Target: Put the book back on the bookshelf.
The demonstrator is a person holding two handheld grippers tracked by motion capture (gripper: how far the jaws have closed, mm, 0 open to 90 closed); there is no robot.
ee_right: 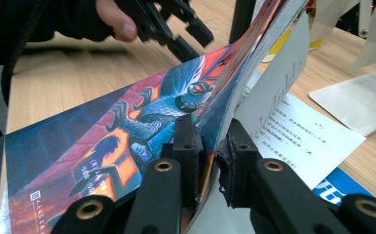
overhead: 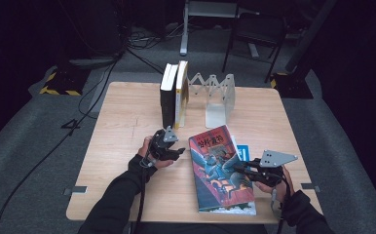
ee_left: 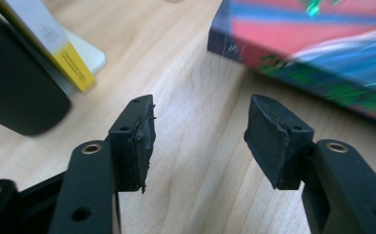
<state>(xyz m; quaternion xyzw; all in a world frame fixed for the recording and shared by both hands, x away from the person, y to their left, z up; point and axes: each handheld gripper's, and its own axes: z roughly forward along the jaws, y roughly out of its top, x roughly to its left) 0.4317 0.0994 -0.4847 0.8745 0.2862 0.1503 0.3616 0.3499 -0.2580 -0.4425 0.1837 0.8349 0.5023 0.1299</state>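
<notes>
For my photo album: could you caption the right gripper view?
The right gripper, shut on the colourful book's front cover, lifts it off the white pages.

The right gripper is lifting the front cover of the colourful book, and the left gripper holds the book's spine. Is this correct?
Not fully. The left gripper holds nothing: the left gripper view shows its jaws open over bare table, apart from the colourful book. The right gripper does pinch the cover.

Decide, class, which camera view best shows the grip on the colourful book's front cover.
The right gripper view: the right gripper pinches the book cover up close. The high view shows it small; the left gripper view catches a blurred corner.
</notes>
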